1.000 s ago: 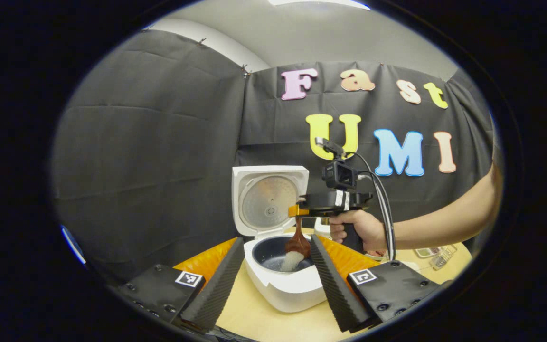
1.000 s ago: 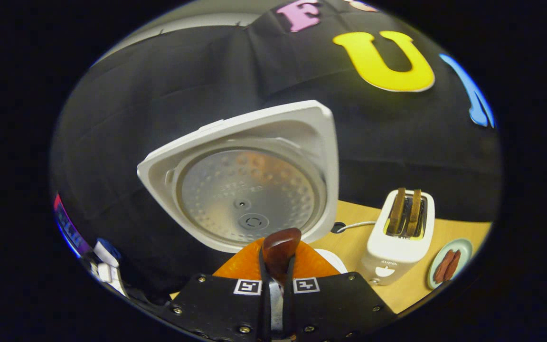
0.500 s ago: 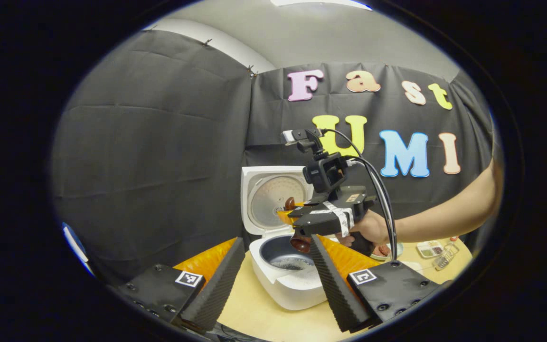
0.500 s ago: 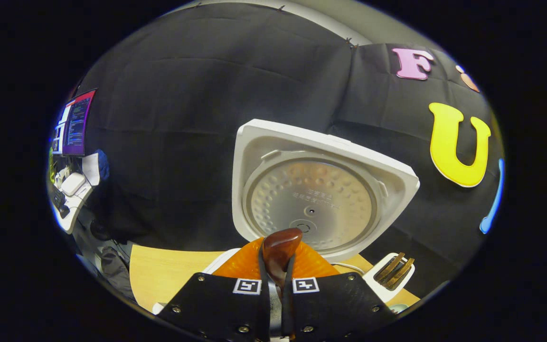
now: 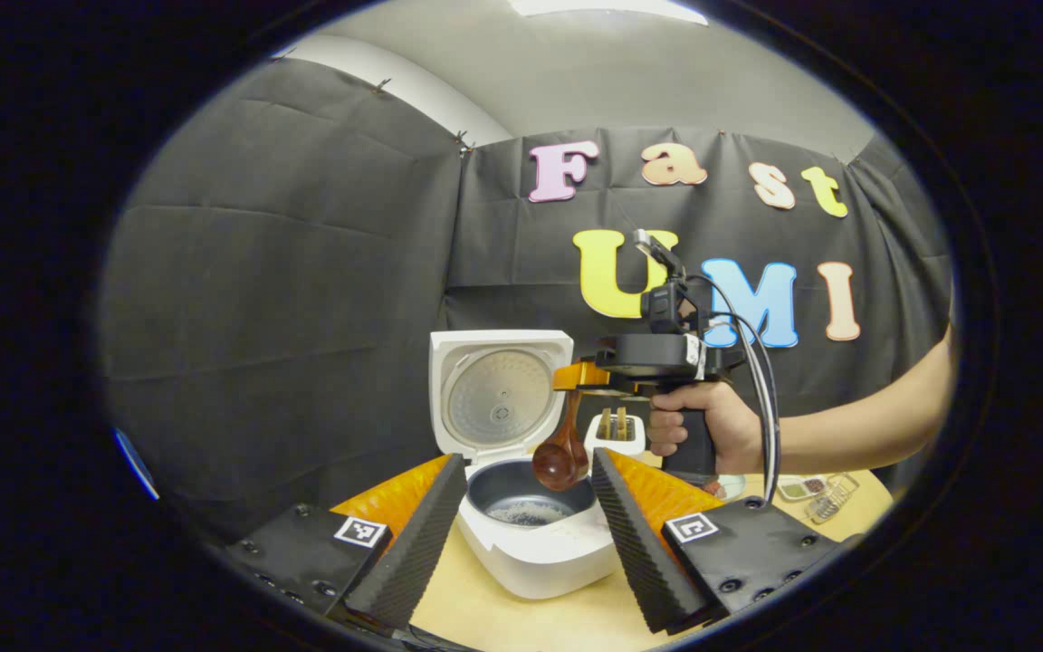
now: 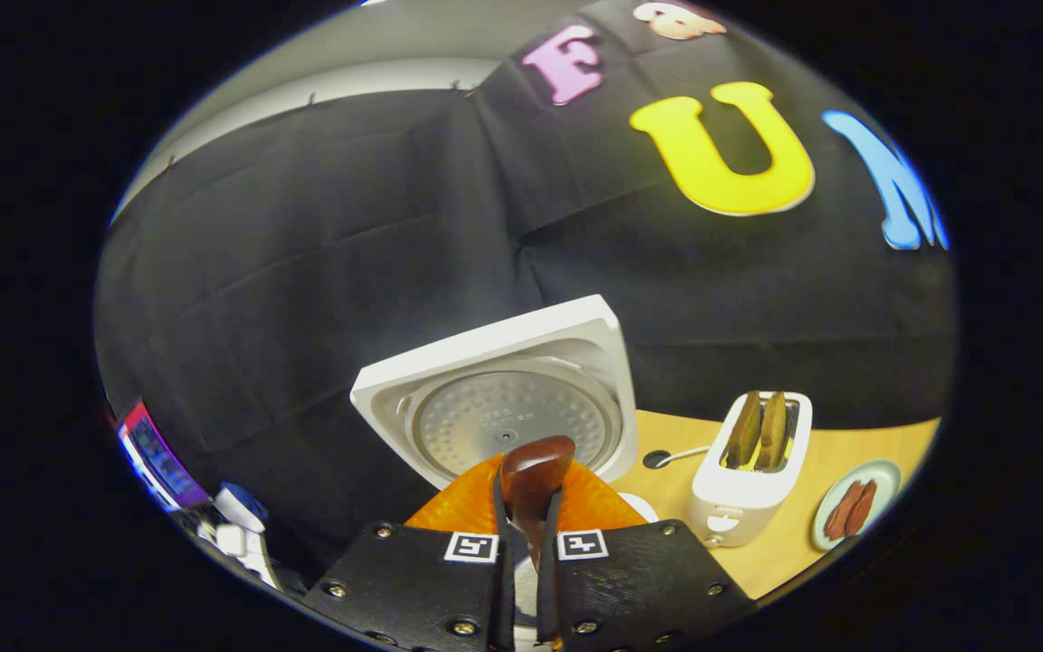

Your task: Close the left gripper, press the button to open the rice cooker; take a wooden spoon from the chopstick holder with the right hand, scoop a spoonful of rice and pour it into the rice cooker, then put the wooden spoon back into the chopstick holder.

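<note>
Rice (image 5: 526,513) lies scattered across the bottom of the dark inner pot of the rice cooker (image 5: 535,552), which stands on the counter (image 5: 521,620) with its lid (image 5: 496,397) swung fully upright behind the pot. Above the pot's right side hangs the wooden spoon (image 5: 563,453), handle up and bowl down, the bowl level with the pot's rim and turned so that its dark rounded back shows. The right tool (image 5: 581,377) is pressed together on the spoon's handle, held out level by a hand (image 5: 698,433) wrapped round its grip; in the right gripper view the spoon's rounded end (image 6: 535,469) sticks up between the two closed fingers (image 6: 431,580), with the open lid (image 6: 508,403) just beyond. The left tool (image 5: 526,516) sits near and low in front of the cooker, its fingers spread wide apart with the pot between them, touching nothing. On the far right of the counter a white toaster (image 6: 751,471) holds two slices upright, and a small plate (image 6: 855,507) with reddish pieces lies to its right.
</note>
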